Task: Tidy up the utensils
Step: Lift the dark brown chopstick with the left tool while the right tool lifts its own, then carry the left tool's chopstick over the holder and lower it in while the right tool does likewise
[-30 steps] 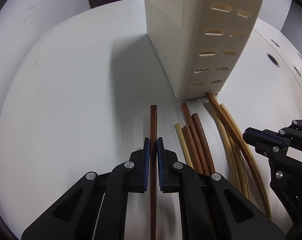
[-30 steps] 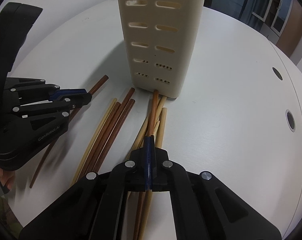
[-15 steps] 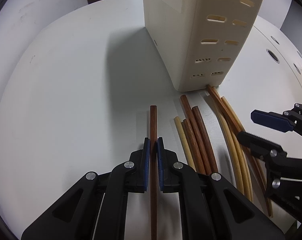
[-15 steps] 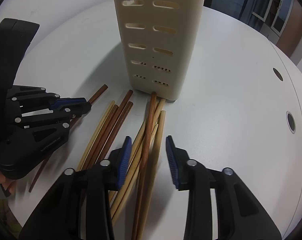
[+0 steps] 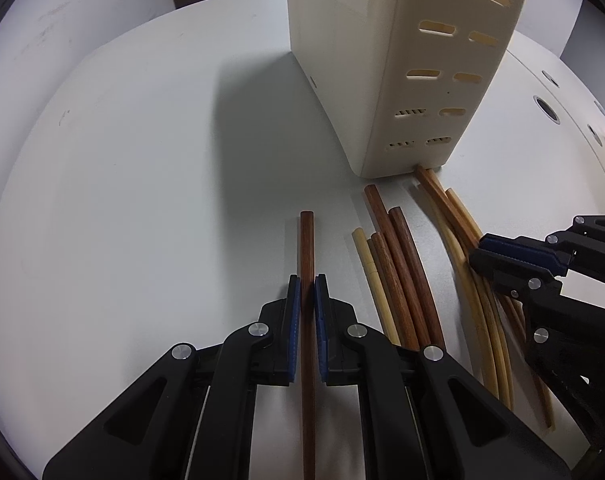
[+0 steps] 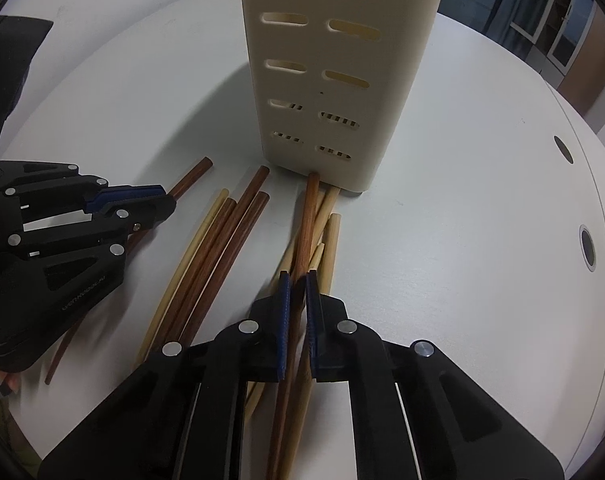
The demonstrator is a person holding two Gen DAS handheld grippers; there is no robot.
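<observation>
A dark brown chopstick (image 5: 306, 248) is clamped between the pads of the left gripper (image 5: 307, 292), lying alone on the white tabletop (image 5: 142, 184), left of the loose heap. The jaws of the right gripper (image 6: 297, 288) have just been closing and are now pinched on a reddish-brown chopstick (image 6: 308, 216) whose far tip touches the base of the cream slotted holder (image 6: 334, 80). Pale bamboo chopsticks (image 6: 328, 224) lie under and beside it, crossed in a bundle. A middle group of brown chopsticks (image 5: 402, 264) rests between the two grippers.

Sorting by colour into the holder is judged to be the step in hand. It would be done best if each stick were lifted straight up first, so that the pale neighbours are not dragged along. The right stick should be checked as gripped singly. Each stick should then be tilted upright before being lowered into the holder's top opening, which is out of view.
</observation>
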